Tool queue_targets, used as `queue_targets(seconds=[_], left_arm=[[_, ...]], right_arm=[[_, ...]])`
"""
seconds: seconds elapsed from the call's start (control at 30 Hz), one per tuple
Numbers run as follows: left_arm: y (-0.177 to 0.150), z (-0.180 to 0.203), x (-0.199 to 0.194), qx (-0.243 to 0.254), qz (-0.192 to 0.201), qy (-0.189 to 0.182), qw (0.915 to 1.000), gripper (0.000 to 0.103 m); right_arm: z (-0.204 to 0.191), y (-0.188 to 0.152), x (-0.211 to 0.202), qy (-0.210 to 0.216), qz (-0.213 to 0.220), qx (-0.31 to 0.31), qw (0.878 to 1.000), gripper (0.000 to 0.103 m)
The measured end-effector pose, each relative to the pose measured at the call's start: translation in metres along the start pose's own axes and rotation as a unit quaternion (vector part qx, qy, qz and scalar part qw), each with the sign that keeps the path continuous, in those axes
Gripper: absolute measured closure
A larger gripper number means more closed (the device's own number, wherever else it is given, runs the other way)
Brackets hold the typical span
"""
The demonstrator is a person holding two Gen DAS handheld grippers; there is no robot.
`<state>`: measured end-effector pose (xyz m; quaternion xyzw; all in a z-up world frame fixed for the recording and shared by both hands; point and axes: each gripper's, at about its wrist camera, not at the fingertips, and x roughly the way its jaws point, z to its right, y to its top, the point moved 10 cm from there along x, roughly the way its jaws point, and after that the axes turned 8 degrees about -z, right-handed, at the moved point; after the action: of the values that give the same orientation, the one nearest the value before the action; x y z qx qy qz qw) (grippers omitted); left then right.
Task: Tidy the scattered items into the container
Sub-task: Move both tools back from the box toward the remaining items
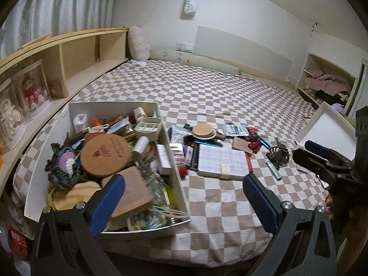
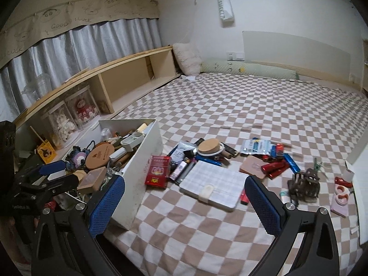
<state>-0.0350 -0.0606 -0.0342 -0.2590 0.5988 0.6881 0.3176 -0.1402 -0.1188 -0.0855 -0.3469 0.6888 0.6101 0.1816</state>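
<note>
The checked notebook (image 2: pixel 212 186) lies flat beside the white container (image 2: pixel 140 161), nearest the right gripper (image 2: pixel 184 203); both grippers gape empty.

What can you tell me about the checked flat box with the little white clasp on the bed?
The checked case is flat, rectangular and pale, with a fine grid pattern on its lid and rounded corners. A small white clasp sits at its near edge, and it looks shut. It lies flat on the checkered bedsheet, right of the white container, with small items crowding its far side.
</note>
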Motion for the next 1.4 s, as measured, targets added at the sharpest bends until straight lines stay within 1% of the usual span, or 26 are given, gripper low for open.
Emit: queue_targets(seconds=[0.2, 0.37, 0.67, 0.83, 1.03, 1.07, 1.13, 1.2, 1.3, 1.4], left_arm=[[0.001, 0.023, 0.008, 0.017, -0.003, -0.012, 0.9998, 0.0], [0.001, 0.041, 0.019, 0.021, -0.013, -0.031, 0.9992, 0.0], [0.007, 0.062, 0.044, 0.033, -0.028, -0.045, 0.9981, 0.0], [0.01, 0.08, 0.06, 0.054, -0.03, -0.054, 0.9966, 0.0], [0.014, 0.102, 0.083, 0.061, -0.03, -0.069, 0.9953, 0.001], [0.014, 0.106, 0.088, 0.062, -0.032, -0.071, 0.995, 0.002], [0.012, 0.115, 0.097, 0.064, -0.036, -0.08, 0.9942, 0.016], [0.009, 0.124, 0.108, 0.07, -0.042, -0.083, 0.9932, 0.016], [0.005, 0.135, 0.12, 0.083, -0.048, -0.085, 0.9918, 0.016], [0.001, 0.145, 0.13, 0.094, -0.053, -0.086, 0.9904, 0.016]], right_arm=[[0.021, -0.008, -0.01, -0.019, 0.004, 0.01, 1.0, 0.0], [0.038, -0.013, -0.018, -0.029, 0.01, 0.016, 0.999, 0.0], [0.067, -0.017, -0.017, -0.05, 0.009, 0.028, 0.998, 0.0], [0.084, -0.022, -0.017, -0.074, 0.015, 0.024, 0.997, 0.0], [0.11, -0.035, -0.01, -0.086, -0.002, 0.032, 0.996, 0.0], [0.115, -0.036, -0.009, -0.092, -0.002, 0.032, 0.995, 0.0], [0.126, -0.039, -0.009, -0.106, 0.007, 0.033, 0.994, 0.0], [0.138, -0.042, -0.008, -0.117, 0.01, 0.033, 0.993, 0.0], [0.157, -0.05, -0.001, -0.128, 0.0, 0.041, 0.991, 0.0], [0.172, -0.057, 0.009, -0.121, -0.011, 0.064, 0.991, 0.0]])
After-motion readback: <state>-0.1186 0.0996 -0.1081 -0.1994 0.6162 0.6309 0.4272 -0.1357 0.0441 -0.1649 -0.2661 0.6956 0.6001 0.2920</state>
